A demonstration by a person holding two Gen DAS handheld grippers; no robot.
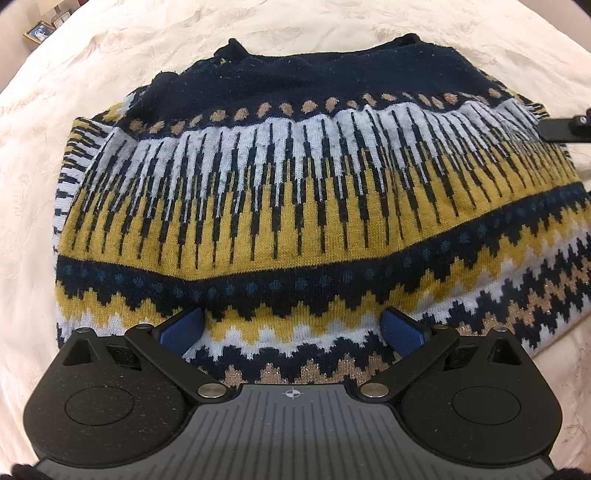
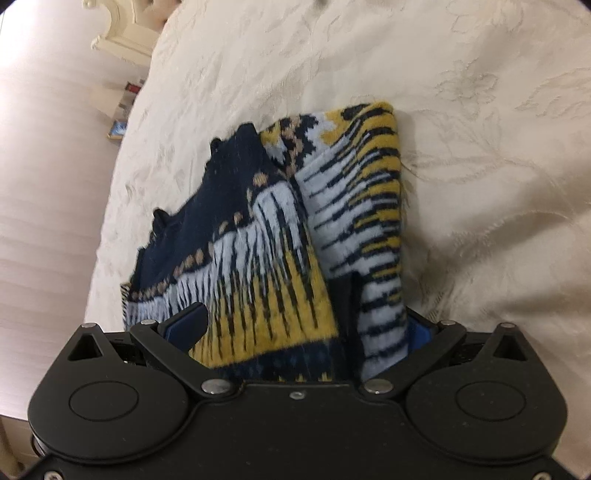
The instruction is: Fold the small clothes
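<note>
On the bedspread (image 2: 480,166), both open claws straddle the sweater (image 1: 295,192).

Bed covered by a cream bedspread (image 1: 110,55) with a raised floral weave, creased at the right in the right wrist view. A gilt-framed picture (image 1: 38,32) stands beyond the bed's far left corner. Cream carved furniture (image 2: 129,33) stands past the bed edge, with small blurred items (image 2: 125,110) on the pale floor.
</note>
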